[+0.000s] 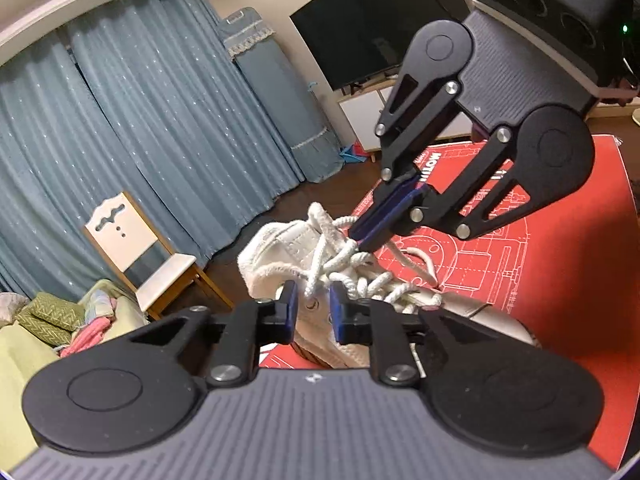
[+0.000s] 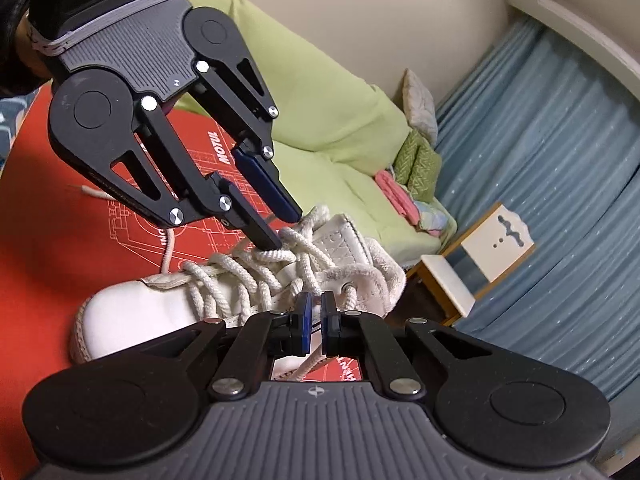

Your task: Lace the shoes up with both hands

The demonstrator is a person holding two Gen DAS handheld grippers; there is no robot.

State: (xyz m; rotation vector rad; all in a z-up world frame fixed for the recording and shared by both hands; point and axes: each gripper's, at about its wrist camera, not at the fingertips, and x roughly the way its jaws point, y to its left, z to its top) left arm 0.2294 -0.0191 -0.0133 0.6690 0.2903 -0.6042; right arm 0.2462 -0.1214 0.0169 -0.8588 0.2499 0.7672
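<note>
A white high-top shoe (image 1: 280,252) with thick white rope laces lies on a red mat (image 1: 568,280); it also shows in the right wrist view (image 2: 160,304). My left gripper (image 1: 313,304) is open, its fingers on either side of a lace strand (image 1: 314,276) near the shoe's collar. It also shows in the right wrist view (image 2: 286,230), open over the upper laces (image 2: 304,240). My right gripper (image 1: 362,242) comes in from the upper right, shut on a lace by the top eyelets. In its own view (image 2: 316,312) the jaws stand nearly together with lace running beneath them.
The red mat (image 2: 48,208) has white printed lines. Behind are blue curtains (image 1: 140,120), a white-and-wood chair (image 1: 132,248), a green sofa (image 2: 320,112) with cushions, and a dark TV (image 1: 360,28) on a low cabinet.
</note>
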